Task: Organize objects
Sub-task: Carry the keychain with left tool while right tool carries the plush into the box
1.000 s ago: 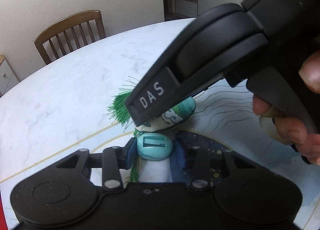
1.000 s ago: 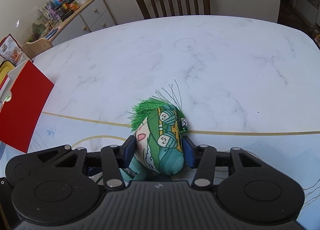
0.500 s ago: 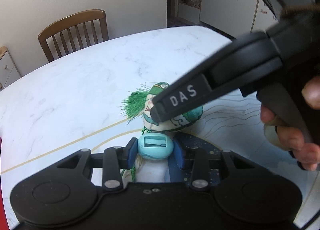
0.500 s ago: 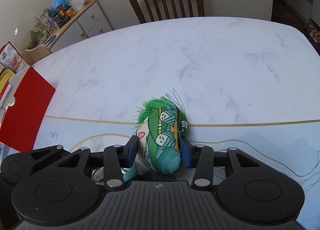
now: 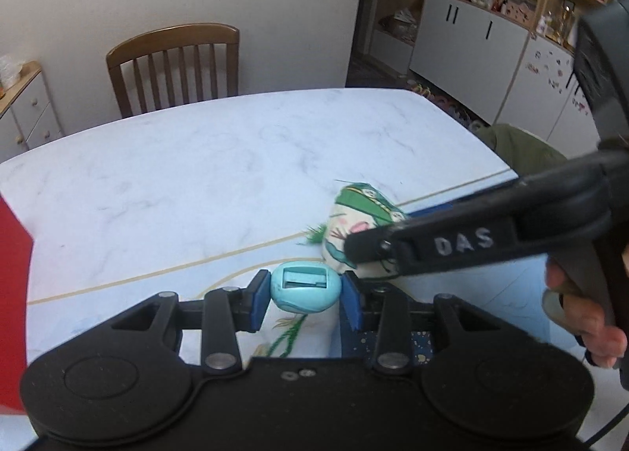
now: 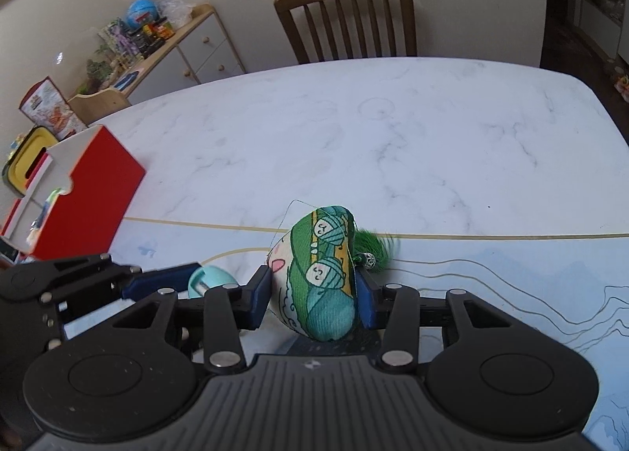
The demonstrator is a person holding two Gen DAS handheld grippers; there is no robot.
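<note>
Both grippers have lifted and drifted apart: the left gripper, nearest the red box off to its left, pinches the turquoise egg-shaped toy across its long axis. Just right of it, the right gripper clamps the green patterned pouch, which stands upright, tassel trailing right. Beyond both lie the marble table and, farther back, a wooden chair.
</note>
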